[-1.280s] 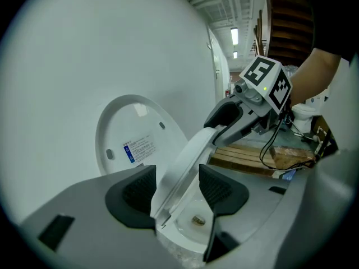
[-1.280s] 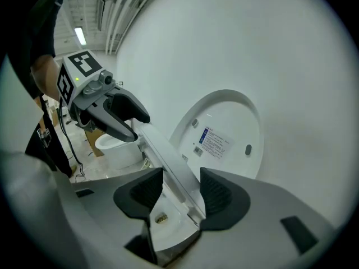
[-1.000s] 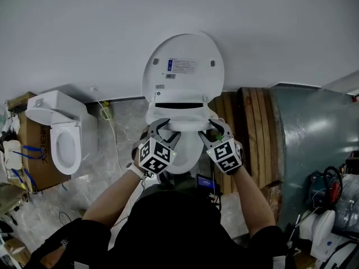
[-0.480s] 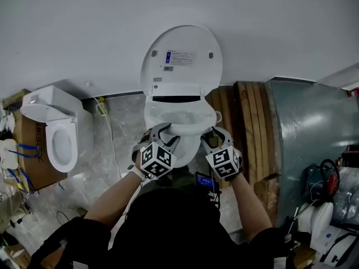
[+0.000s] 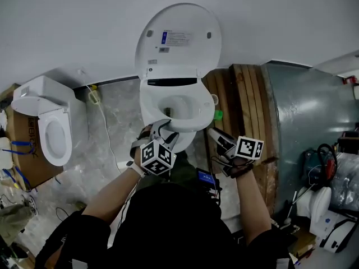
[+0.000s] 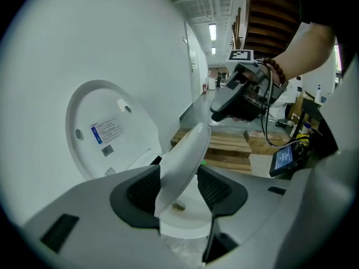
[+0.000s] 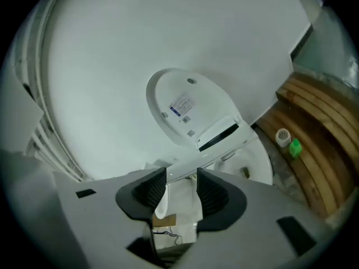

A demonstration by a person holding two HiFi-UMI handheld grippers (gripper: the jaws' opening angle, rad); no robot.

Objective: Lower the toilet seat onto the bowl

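Note:
A white toilet stands against the wall with its lid (image 5: 178, 38) upright. The seat (image 5: 197, 112) hangs tilted a little above the bowl (image 6: 185, 209). My left gripper (image 5: 164, 126) straddles the seat's front rim (image 6: 182, 161); the rim leans on the left pad and a gap shows at the right pad. My right gripper (image 5: 214, 133) is off the seat, to the right of the bowl, its jaws closing with nothing between them. From the right gripper view (image 7: 181, 192), the lid (image 7: 188, 108) and the seat's edge (image 7: 224, 149) lie ahead.
A second white toilet (image 5: 47, 128) and a cardboard box (image 5: 25, 167) stand at the left. A wooden pallet (image 5: 247, 111) and a blue-grey panel (image 5: 305, 122) are at the right. A green bottle (image 7: 295, 147) and a roll (image 7: 282, 134) sit by the pallet. Tools clutter the right corner.
The seat has swung down from near the lid towards the bowl. My right gripper let go of the rim and swung out to the right. My left gripper followed the rim down.

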